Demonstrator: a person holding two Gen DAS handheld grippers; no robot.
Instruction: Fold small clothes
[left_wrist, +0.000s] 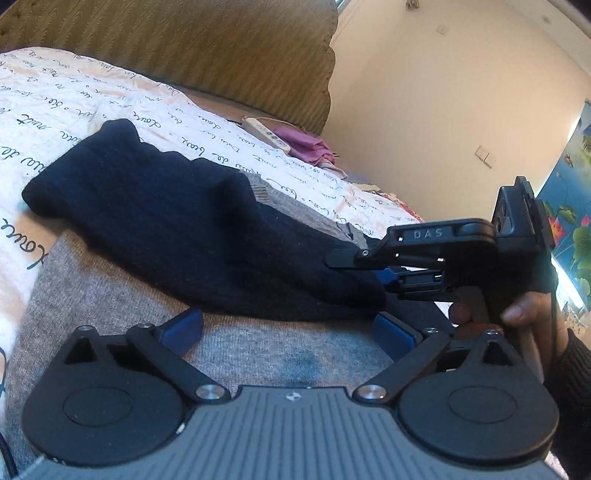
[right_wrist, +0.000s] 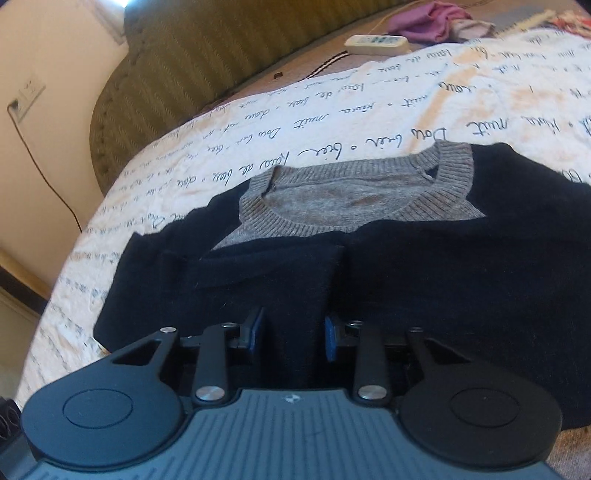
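Small sweater (right_wrist: 354, 206), grey body with navy sleeves, lay flat on the script-print bedsheet (right_wrist: 332, 110), collar (right_wrist: 454, 166) toward 12 o'clock in the right wrist view. Both sleeves looked already turned in across the chest, likely so the body could be folded next. Right gripper (right_wrist: 293, 334) was narrowed around a ridge of the navy sleeve (right_wrist: 295, 288), blue pads on either side of the cloth; looked like a grip on it, though pad contact was hard to confirm, so call it clamped on the sleeve as a judgement. In the left wrist view that same right gripper (left_wrist: 354, 267) sat at 3 o'clock, held by a hand (left_wrist: 532, 314), fingers pinching the sleeve end (left_wrist: 332, 280). Left gripper (left_wrist: 288, 328) was spread wide and holding nothing, hovering low over the grey body (left_wrist: 221, 347), sleeve fold just ahead at 12 o'clock. Probably waiting to pin or take the hem. Remote (right_wrist: 376, 44) and pink cloth (right_wrist: 432, 18) lay well apart near the headboard (right_wrist: 207, 55).
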